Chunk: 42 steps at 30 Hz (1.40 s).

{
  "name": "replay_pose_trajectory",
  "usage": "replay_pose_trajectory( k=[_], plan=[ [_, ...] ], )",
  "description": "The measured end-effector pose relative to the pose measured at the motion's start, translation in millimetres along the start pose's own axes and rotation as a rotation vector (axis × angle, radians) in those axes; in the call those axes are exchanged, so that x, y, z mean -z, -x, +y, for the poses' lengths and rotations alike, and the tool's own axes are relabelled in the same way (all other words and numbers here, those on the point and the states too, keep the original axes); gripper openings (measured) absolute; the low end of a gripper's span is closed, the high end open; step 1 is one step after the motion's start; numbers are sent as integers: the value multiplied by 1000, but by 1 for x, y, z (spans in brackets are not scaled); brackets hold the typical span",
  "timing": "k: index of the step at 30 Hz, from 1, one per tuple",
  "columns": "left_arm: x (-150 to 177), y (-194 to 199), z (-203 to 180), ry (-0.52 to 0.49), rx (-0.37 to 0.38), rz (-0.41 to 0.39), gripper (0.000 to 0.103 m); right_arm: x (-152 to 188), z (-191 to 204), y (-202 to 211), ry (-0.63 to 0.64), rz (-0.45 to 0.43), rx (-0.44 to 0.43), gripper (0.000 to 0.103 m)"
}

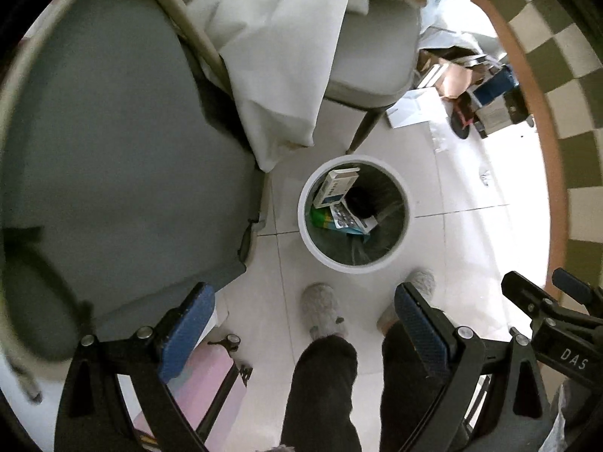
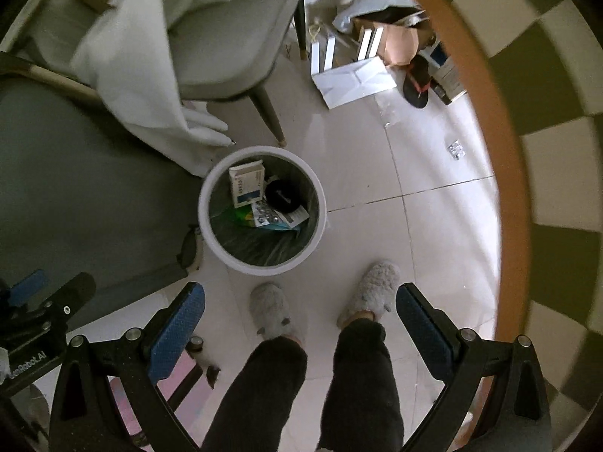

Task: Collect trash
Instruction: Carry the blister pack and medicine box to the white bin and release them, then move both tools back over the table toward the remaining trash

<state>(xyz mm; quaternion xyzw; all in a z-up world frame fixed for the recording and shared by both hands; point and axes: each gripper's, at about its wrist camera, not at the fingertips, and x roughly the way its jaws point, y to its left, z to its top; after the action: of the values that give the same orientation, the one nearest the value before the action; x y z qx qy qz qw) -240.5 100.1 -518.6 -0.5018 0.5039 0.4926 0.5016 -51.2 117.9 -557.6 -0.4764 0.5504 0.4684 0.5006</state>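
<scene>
A white round trash bin [image 1: 409, 215] with a dark liner stands on the tiled floor; it also shows in the right wrist view [image 2: 205, 211]. Inside lie a white-and-blue medicine box [image 1: 335, 187] [image 2: 247, 184], a blister pack [image 1: 345, 219] [image 2: 268, 215] and green packaging [image 1: 320, 219]. My left gripper [image 1: 303, 320] is open and empty, high above the floor, near side of the bin. My right gripper [image 2: 299, 320] is open and empty, likewise above the floor. A small silver blister pack [image 2: 456, 148] lies on the floor to the right, near the table edge.
A grey chair seat [image 1: 113, 143] fills the left. A second chair [image 2: 226, 49] draped with white cloth [image 2: 143, 75] stands behind the bin. Boxes, papers [image 2: 354, 81] and a black slipper [image 2: 416, 84] clutter the far floor. A checkered, wood-rimmed table [image 2: 501, 150] curves on the right. The person's slippered feet [image 2: 269, 312] stand below.
</scene>
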Motion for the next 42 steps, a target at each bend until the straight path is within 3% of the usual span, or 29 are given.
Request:
replay_pose_trajectory(
  k=[9,13,20,27,35,38,42],
  plan=[
    [19,94,-14,-58,-28,-67,97,29,-4,105,-4,-61,-36,102],
    [23,132,-24,-62,-44,-90,97,40,-14,146,-23,-82,-96,102],
    [9,210,-77,-151,-93,-263,97,48,-66,211,-166,-150,-262,102],
    [-14,264,-218,-381,-67,-386,101,66,-184,261,-414,-248,-284,102],
    [0,274,-454,-775,-37,-435,103,134,-419,286,-823,-285,-203,102],
    [4,263,-538,-900,-51,-439,103,167,-520,273,-891,-244,-91,102],
    [14,234,-638,-1030,-103,-447,103,189,-617,243,-866,-124,122,102]
  ],
)
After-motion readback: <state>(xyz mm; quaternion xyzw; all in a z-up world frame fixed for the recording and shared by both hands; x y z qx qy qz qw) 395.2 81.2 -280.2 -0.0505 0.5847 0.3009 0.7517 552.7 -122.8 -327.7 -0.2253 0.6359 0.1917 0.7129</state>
